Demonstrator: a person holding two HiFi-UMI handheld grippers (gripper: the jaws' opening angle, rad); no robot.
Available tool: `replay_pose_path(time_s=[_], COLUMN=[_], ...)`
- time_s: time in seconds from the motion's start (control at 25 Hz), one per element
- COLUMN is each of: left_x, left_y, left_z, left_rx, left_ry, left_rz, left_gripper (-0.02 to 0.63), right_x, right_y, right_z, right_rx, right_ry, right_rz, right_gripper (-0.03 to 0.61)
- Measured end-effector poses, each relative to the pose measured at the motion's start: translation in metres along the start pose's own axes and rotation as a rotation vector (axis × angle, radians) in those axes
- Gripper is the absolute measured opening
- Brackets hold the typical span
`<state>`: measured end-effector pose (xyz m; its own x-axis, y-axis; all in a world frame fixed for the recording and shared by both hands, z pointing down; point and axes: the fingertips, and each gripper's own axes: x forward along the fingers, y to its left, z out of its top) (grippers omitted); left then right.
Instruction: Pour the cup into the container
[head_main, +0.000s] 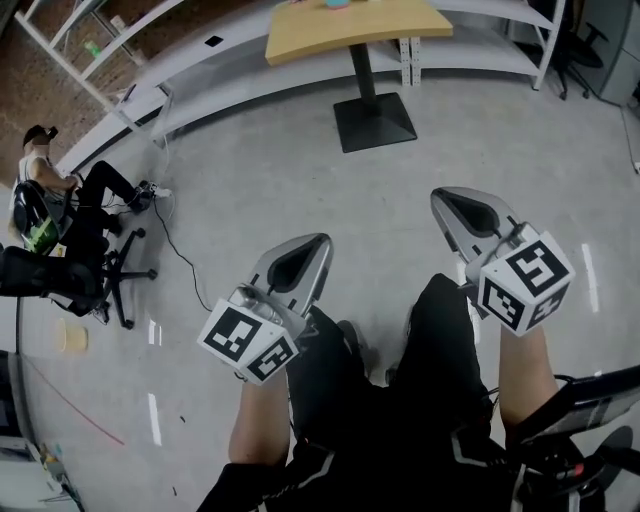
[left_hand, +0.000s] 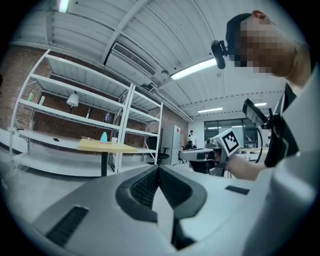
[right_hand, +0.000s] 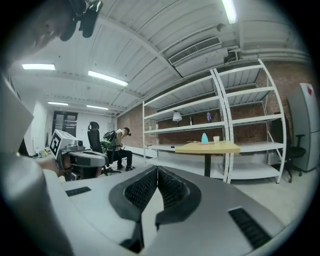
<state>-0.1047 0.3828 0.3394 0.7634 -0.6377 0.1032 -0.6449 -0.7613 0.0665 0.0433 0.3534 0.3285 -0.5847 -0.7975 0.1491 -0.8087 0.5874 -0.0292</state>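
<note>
Far across the grey floor (head_main: 250, 200), a yellow table (head_main: 330, 35) carries the cup (right_hand: 216, 140) beside a blue container (right_hand: 204, 138), well ahead of the left gripper (head_main: 315, 248) and right gripper (head_main: 447, 203), both pressed together empty, neither clearly nearer.

left hand-held gripper (left_hand: 159, 169): jaws pressed together, nothing between. yellow desk (left_hand: 107, 145) beyond, bearing teal item (left_hand: 103, 136) and small cup (left_hand: 114, 140). white shelving (left_hand: 75, 117) behind. right hand-held gripper (left_hand: 183, 154) alongside.
</note>
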Motion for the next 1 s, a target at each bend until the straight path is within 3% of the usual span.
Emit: replay_pose_path(time_s=[0.64,1.0], left_x=[-0.116,-0.161], left_y=[-0.173,-0.237], left_z=[-0.046,-0.028], left_rx=[-0.016,0.013], left_ry=[-0.02,-0.057], left_rz=[-0.034,-0.026], left_gripper=[0.002,0.002], right_x=[-0.179,-0.252], right_y=[0.104,0.139], right_z=[-0.052,-0.048], right_rx=[0.047,0.078], right_ry=[-0.02,-0.052], right_rz=[-0.06,-0.066], right_gripper=[0.002,0.002])
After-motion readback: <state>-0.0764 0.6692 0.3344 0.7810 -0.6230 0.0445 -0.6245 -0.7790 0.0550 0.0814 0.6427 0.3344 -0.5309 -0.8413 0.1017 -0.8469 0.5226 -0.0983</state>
